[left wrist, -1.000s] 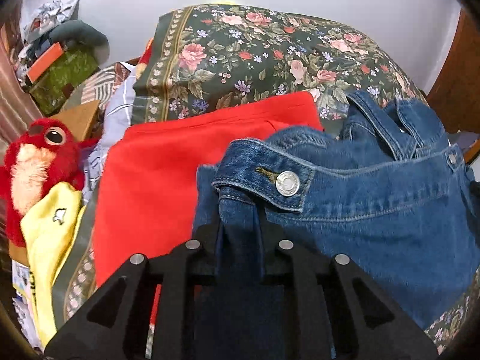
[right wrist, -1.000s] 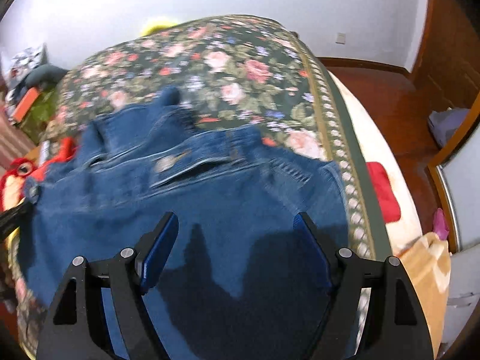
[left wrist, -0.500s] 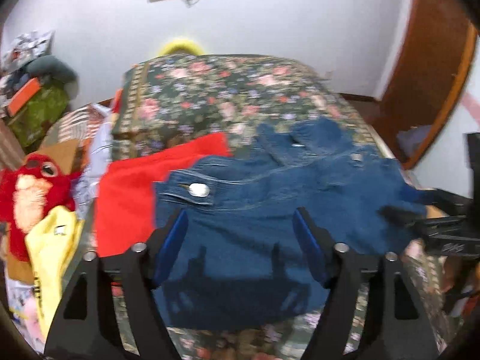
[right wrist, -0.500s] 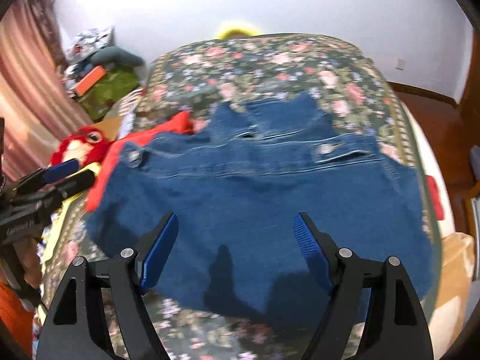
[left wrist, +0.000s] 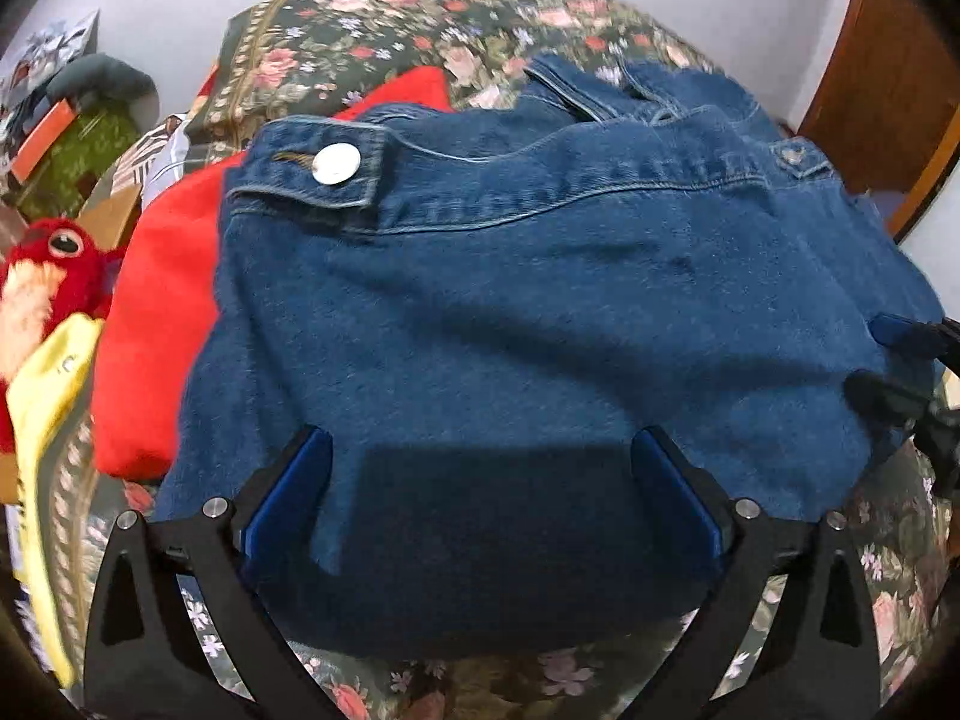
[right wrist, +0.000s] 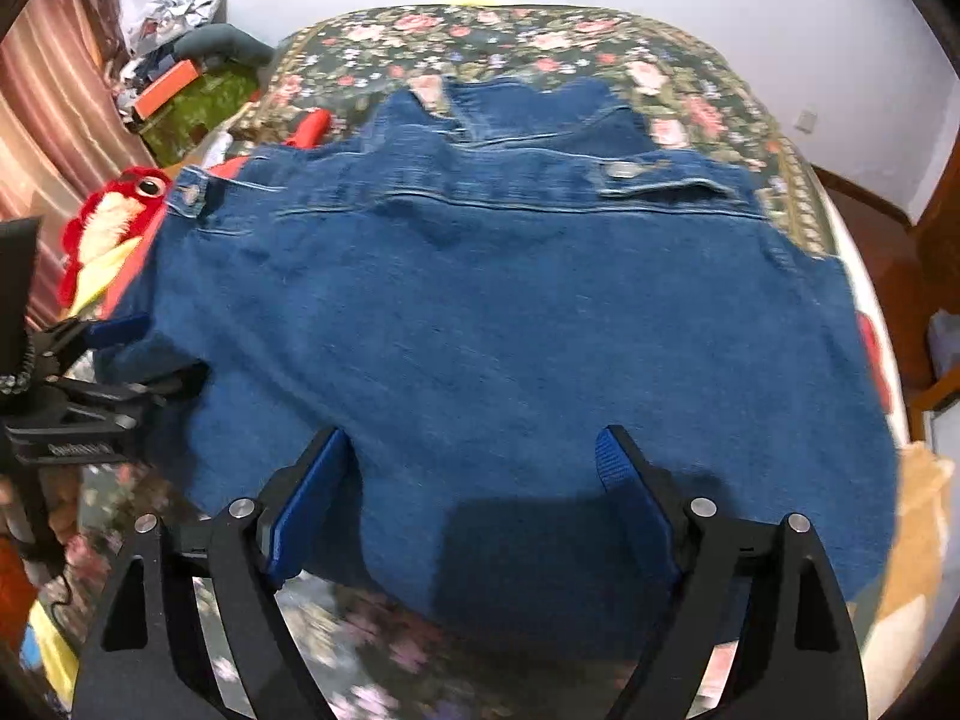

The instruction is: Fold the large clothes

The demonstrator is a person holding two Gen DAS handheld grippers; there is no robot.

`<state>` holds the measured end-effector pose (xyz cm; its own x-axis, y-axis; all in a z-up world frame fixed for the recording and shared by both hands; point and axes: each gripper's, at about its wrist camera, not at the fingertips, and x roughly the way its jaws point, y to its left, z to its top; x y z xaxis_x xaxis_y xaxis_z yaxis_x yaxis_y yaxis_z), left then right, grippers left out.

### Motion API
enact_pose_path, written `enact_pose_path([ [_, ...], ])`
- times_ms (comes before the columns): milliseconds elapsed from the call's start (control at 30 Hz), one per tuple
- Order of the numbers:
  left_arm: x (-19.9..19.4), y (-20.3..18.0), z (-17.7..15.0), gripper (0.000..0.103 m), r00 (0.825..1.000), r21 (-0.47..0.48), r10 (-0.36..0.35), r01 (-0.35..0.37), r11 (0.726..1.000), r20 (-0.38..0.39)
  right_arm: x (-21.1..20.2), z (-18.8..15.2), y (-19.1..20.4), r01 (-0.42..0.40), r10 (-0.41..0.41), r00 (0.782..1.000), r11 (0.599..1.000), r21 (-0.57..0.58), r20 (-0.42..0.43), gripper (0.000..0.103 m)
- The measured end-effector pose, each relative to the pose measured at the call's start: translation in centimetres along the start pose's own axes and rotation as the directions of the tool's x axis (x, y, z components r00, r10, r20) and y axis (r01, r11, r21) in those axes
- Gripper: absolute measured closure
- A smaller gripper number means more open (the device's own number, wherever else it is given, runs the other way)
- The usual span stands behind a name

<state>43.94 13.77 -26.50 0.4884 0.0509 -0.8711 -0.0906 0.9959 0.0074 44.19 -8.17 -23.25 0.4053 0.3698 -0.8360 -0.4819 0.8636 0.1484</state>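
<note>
A blue denim garment point(left wrist: 540, 312) lies folded and flat on the floral bedspread point(left wrist: 420, 30), its metal button point(left wrist: 336, 163) at the far left corner. My left gripper point(left wrist: 480, 450) hovers over its near edge, jaws opening wide; the pads press on nothing and the denim lies beneath the gap. My right gripper point(right wrist: 474, 444) hangs over the same garment point(right wrist: 510, 300) near its front edge, jaws also opening and holding nothing. Each gripper shows in the other's view: the right gripper point(left wrist: 900, 360) at the denim's right side, the left gripper point(right wrist: 120, 360) at its left side.
A red garment point(left wrist: 156, 312) lies under the denim's left side. A red plush toy point(left wrist: 48, 276) and a yellow cloth point(left wrist: 42, 420) sit at the bed's left edge. Boxes and clutter point(right wrist: 180, 84) stand by the far-left wall, and a wooden door frame point(left wrist: 888, 60) on the right.
The left gripper let go of the denim edge it was pinching and spread wide. The denim now lies flat on the bed. Both grippers shifted over its near edge.
</note>
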Motion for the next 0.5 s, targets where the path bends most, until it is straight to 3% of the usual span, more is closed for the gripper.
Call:
enact_pose_path([
  [100,-0.8,1.0,-1.2,0.001,1.0,-0.018,0.013,-0.013,1.0,0.01,-0.5,-0.6,-1.6,0.079,-0.079,0.997,0.997,0.008,-0.007,0.02],
  [167,-1.2,1.8,-2.2,0.001,1.0,-0.036,0.012,-0.011,0.999,0.009,-1.3,-1.2,-2.4,0.055,-0.055,0.998,0.998,0.029,0.001,0.02],
  [433,-3.3,5.3,-3.7,0.001,0.999,-0.136,0.037,-0.039,0.99,-0.013,-4.2,-3.0,-4.5,0.112,-0.112,0.994,0.988,0.109,-0.013,0.02],
  [500,-4.0,6.4,-4.1,0.001,0.996,-0.167,0.082,-0.084,0.982,-0.02,-4.8,-3.5,-5.1,0.128,-0.126,0.992,0.982,0.14,-0.025,0.02],
])
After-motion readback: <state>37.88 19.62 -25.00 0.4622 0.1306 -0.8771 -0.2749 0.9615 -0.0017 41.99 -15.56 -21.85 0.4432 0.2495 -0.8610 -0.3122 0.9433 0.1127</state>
